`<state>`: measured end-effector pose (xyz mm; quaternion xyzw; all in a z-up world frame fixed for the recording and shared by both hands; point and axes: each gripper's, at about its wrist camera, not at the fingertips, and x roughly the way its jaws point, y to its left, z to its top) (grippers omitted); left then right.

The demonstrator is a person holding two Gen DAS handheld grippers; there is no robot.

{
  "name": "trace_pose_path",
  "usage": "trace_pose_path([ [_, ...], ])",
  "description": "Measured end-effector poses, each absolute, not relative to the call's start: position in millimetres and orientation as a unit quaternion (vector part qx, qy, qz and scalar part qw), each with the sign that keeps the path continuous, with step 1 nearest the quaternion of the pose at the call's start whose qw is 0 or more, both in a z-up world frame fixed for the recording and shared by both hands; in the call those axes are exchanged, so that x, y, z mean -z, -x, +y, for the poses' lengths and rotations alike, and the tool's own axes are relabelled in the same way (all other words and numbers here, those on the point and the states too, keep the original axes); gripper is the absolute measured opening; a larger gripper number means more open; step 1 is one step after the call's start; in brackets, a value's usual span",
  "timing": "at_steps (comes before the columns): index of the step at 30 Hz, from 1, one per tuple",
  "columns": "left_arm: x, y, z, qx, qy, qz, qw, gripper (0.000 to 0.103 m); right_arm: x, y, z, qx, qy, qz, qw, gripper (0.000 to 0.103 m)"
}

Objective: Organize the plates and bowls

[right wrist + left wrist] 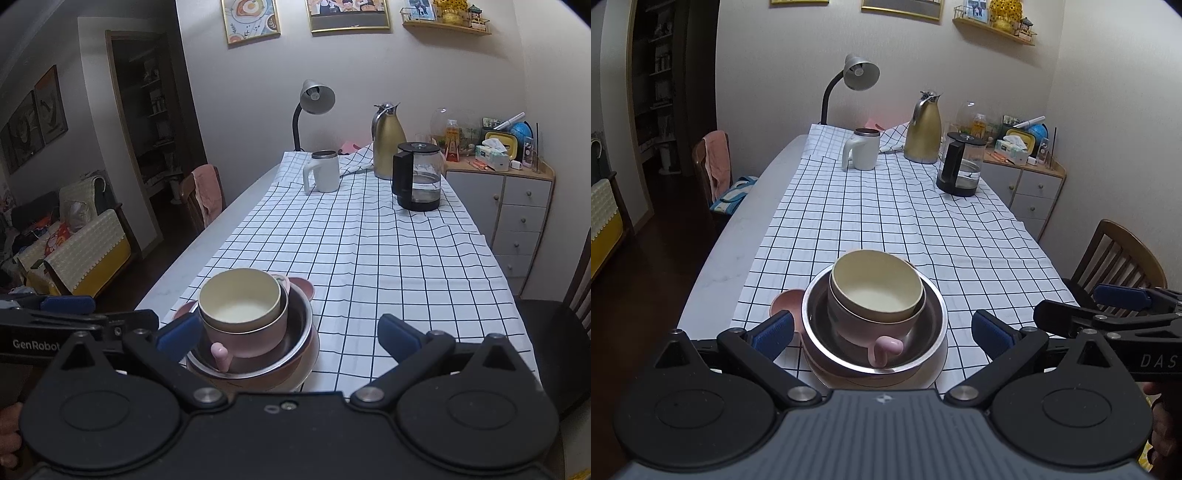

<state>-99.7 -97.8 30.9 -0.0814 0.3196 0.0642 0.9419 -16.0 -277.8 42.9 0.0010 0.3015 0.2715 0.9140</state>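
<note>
While both grippers, left gripper [881,334] and right gripper [290,334], gaped wide and empty, the nested bowls [875,299] sat stacked between the left's jaws, seemingly finished.

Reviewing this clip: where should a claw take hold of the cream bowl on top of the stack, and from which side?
Probably the cream bowl's upper rim, from above. It sits nested in the pink handled cup, so only its top edge stands clear; one finger inside, one outside. The near or right rim looks most exposed to the open left claw.
</note>
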Motion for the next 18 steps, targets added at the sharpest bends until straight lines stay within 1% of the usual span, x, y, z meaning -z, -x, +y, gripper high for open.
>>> trace_pose_path([
  [18, -29.8, 97.8, -99.9, -0.065, 0.078, 0.322, 0.941, 0.103, -38.1, 12.5, -283.1, -0.270, -0.014, 0.306, 0.913, 0.103],
])
